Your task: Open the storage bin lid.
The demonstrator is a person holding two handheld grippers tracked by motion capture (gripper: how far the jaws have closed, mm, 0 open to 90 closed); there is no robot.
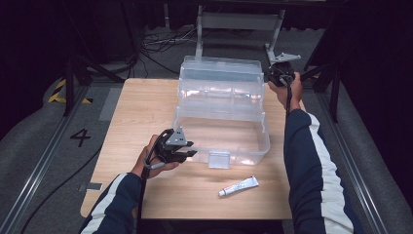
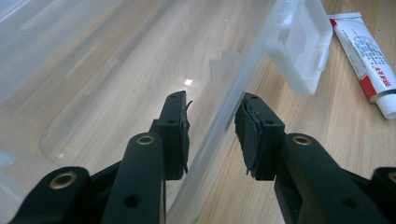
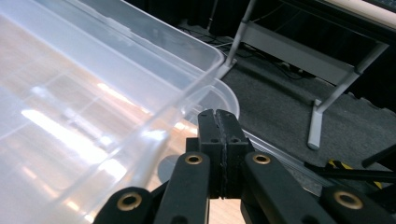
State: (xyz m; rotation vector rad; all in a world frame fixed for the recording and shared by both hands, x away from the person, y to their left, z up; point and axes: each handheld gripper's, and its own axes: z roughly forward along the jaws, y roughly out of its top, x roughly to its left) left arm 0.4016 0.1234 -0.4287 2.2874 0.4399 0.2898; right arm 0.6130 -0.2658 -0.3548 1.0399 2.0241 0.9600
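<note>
We see a clear plastic tackle box (image 1: 221, 114) open on the wooden table (image 1: 131, 122). Our left gripper (image 2: 211, 123) stands parted, straddling the box's front wall without pinching it. Our right gripper (image 3: 217, 140) is pressed closed on nothing beside the box's far corner. A white tube (image 1: 238, 186) lies near the front.

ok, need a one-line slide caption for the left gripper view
Open left gripper straddling the front wall of a clear plastic box, a white tube lying on the wooden table beyond.
</note>
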